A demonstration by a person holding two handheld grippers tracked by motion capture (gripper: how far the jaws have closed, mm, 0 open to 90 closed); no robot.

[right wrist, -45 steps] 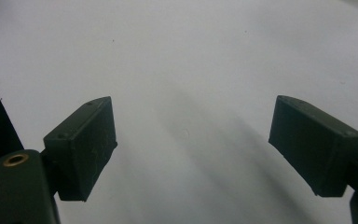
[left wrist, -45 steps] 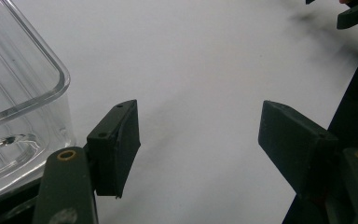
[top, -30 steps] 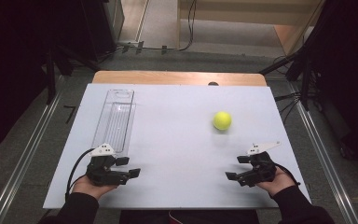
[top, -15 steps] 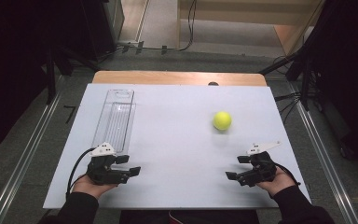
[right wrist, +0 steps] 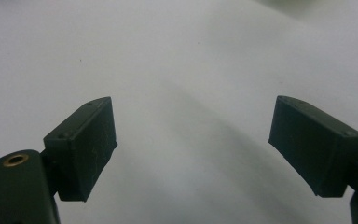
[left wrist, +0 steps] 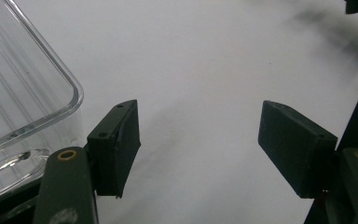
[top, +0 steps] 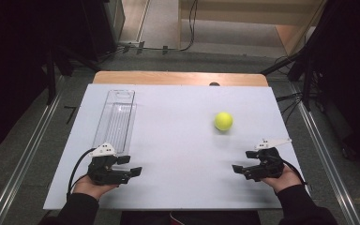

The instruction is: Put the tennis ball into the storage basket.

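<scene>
Resting at the near edge of the white table (top: 178,140), both hands are sitting low with their tools pointing inward toward each other. The left gripper (top: 132,171) is holding its jaws wide apart with nothing between them, just beside the near end of the clear plastic tray (top: 115,123), whose rounded corner is showing in the left gripper view (left wrist: 37,93). The right gripper (top: 238,168) is likewise gaping wide and empty over bare table. Farther out, a yellow-green tennis ball (top: 223,121) is lying on the right half of the table, well apart from the tray and nearer the right gripper. It is probably light, springy and fuzzy enough to grip well, yet apt to roll at a nudge, so closing the pads across its widest middle looks safest
</scene>
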